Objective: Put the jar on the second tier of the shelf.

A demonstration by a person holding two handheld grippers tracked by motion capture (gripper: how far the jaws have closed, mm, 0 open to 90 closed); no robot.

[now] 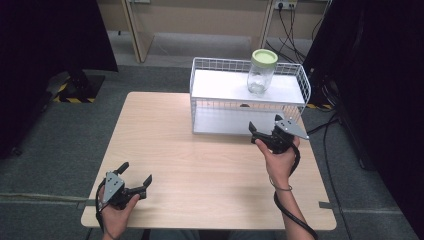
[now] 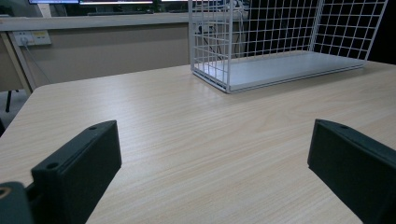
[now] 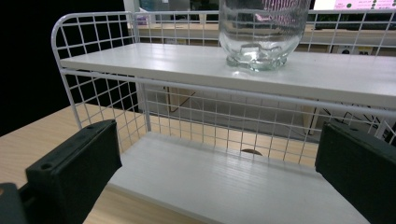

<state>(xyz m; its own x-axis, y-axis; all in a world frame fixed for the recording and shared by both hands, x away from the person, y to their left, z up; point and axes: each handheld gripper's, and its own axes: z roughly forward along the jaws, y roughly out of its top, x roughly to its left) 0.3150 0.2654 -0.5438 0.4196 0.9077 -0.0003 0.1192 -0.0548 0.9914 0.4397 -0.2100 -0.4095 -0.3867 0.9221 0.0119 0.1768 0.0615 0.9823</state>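
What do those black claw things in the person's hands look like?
Each is a chunky black tool with two flat, blocky fingers. The left gripper and the right gripper both carry a grey three-cornered plate on top. A thick black cable trails from the right one. Forearms are bare, with a thin wristband.

Clear glass jar (image 1: 260,79), pale green lid (image 1: 264,57); white wire rack (image 1: 200,85); light woodgrain table (image 1: 210,175)

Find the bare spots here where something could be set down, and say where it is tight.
Free: the table between the left gripper and right gripper, and the lower shelf of the wire rack. Tight: the upper shelf's right end, around the jar.
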